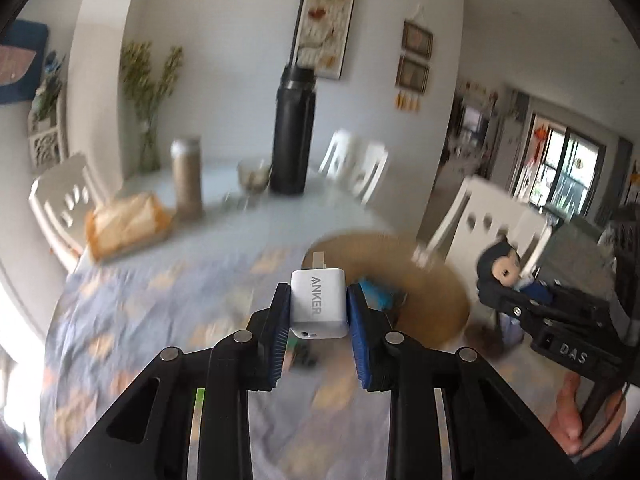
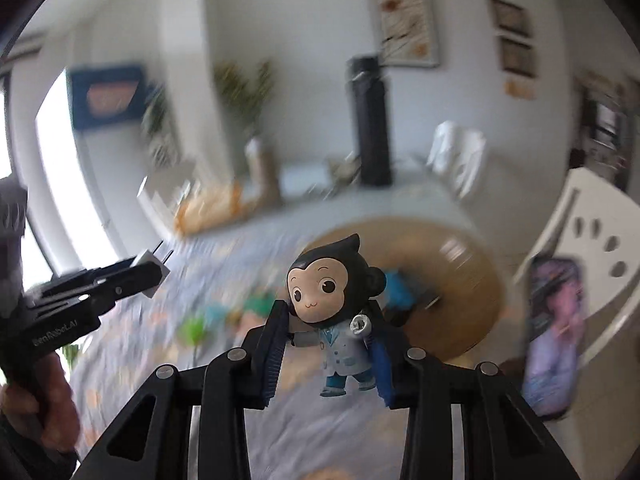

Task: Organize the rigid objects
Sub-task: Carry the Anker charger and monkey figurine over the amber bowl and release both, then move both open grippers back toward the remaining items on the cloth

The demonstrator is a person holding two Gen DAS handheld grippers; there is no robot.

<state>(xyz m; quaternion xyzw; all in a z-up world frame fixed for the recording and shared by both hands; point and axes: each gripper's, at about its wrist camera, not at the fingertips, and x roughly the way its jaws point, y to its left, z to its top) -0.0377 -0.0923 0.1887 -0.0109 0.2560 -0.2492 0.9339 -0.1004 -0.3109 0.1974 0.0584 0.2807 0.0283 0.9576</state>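
Note:
My left gripper (image 1: 318, 304) is shut on a white Anker charger (image 1: 319, 302), held above the patterned tablecloth (image 1: 160, 320) with its prongs pointing forward. My right gripper (image 2: 330, 320) is shut on a monkey figurine (image 2: 334, 300) with a black head and pale blue suit, held upright above the table. A round wooden bowl (image 1: 436, 292) sits just beyond both grippers, with a blue object (image 1: 376, 292) inside it. The right gripper and figurine show at the right of the left wrist view (image 1: 502, 270). The left gripper with the charger shows at the left of the right wrist view (image 2: 154, 270).
At the table's far end stand a tall black flask (image 1: 292, 132), a tan bottle (image 1: 187, 176), a glass bowl (image 1: 254, 176) and a bagged loaf (image 1: 128, 226). White chairs (image 1: 492, 224) surround the table. Small green and teal items (image 2: 224, 316) lie blurred on the cloth.

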